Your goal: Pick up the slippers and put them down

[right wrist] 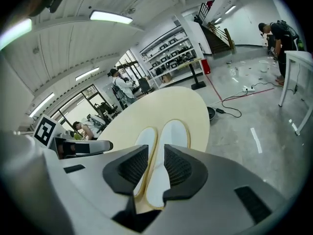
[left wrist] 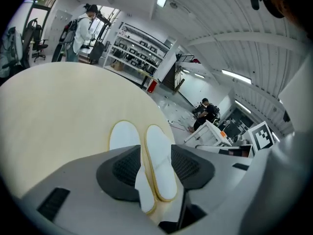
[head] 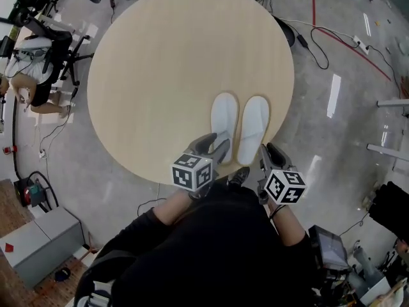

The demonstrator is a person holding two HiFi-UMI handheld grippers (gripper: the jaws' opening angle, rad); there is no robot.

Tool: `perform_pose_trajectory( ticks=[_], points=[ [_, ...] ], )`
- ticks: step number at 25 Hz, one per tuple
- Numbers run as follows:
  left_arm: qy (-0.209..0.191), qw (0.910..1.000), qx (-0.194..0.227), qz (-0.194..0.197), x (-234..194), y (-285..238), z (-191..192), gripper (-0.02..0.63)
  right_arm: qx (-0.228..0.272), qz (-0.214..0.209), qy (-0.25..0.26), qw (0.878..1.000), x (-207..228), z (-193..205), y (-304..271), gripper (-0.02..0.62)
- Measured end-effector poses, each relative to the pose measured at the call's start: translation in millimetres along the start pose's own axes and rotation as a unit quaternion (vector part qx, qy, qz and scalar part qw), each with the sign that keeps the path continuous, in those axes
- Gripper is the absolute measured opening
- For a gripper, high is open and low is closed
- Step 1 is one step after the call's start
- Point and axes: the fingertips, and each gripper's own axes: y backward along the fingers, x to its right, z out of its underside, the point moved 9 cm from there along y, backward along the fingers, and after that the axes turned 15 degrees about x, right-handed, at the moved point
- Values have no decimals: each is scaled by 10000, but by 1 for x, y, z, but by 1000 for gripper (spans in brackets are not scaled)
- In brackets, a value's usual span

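Two white slippers [head: 225, 117] lie flat, side by side and touching, on the round table [head: 160, 75], close to its edge on my side.

Their toes point away from me and their heels are at the near rim. My left gripper [head: 215, 147] is over the heel of the left slipper; its jaws are spread wide, and in the left gripper view I see both slippers through the gap, with no pad pressing on them. My right gripper [head: 268, 153] is at the table edge just beside the heel of the right slipper; its jaws stand apart less wide and pinch nothing, the slippers only show between them. Around the table is grey floor [head: 332, 139] with cables.
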Motion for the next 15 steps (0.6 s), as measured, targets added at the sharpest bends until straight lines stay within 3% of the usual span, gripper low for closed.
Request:
perform_pose_trajectory(
  ticks=[6, 15],
  points=[
    [-24, 9989, -477, -8, -28, -32, 7, 199, -394, 347, 109, 9986, 15, 14, -35, 166],
    [225, 9955, -915, 46, -38, -71, 24, 198, -624, 380, 121, 9973, 30, 31, -71, 169]
  ],
)
